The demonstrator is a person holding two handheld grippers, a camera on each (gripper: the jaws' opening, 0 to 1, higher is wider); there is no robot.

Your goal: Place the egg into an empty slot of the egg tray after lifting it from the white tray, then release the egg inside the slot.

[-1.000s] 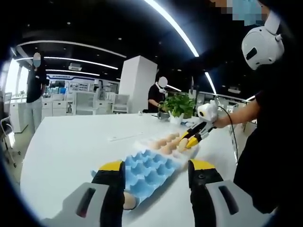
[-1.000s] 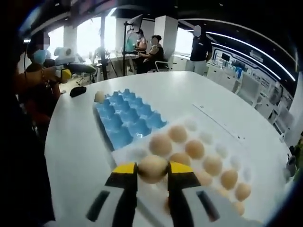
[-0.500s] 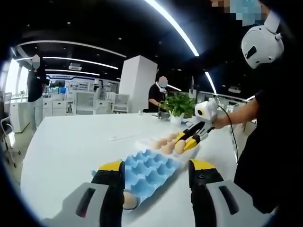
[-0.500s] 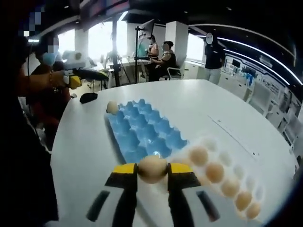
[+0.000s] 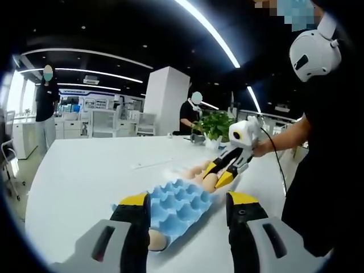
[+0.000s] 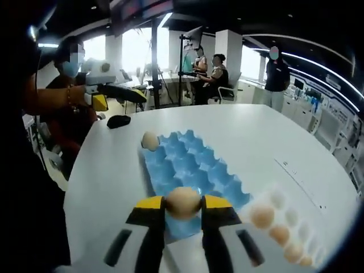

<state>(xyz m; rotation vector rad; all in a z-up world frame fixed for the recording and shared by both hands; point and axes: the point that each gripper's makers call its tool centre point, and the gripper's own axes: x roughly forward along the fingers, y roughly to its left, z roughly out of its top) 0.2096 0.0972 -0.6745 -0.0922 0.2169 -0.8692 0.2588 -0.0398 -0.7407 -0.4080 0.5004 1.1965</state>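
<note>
right gripper point(image 6: 183, 206), seen in the right gripper view: its two yellow-tipped jaws are clamped on a tan egg point(image 6: 183, 202), one jaw on each side. the held egg hangs above the near end of the blue egg tray point(image 6: 187, 170), over the slots closest to the camera; whether it touches the tray cannot be told. a second egg point(image 6: 149, 140) sits in the far left corner slot of the blue egg tray. to the right of the blue tray and just beside it lies the white tray point(image 6: 282, 211), with a row of tan eggs point(image 6: 280, 233) along its near edge. both trays rest on a white table point(image 6: 239, 131). beyond the far left corner of the table, a person's hand holds the left gripper point(image 6: 100, 101), pointed toward the trays; a small black object point(image 6: 118, 120) lies on the table near it.

left gripper point(image 5: 187, 213), seen in the left gripper view: the jaws stand wide apart with nothing between them, raised near the close end of the blue egg tray point(image 5: 182, 202). the corner egg point(image 5: 154, 239) shows just beside the left jaw. the right gripper point(image 5: 217, 176) comes in from the right, held by a person's hand, carrying the egg point(image 5: 210, 180) above the far end of the blue tray. a potted green plant point(image 5: 215, 126) stands at the far side of the table point(image 5: 85, 170).
</note>
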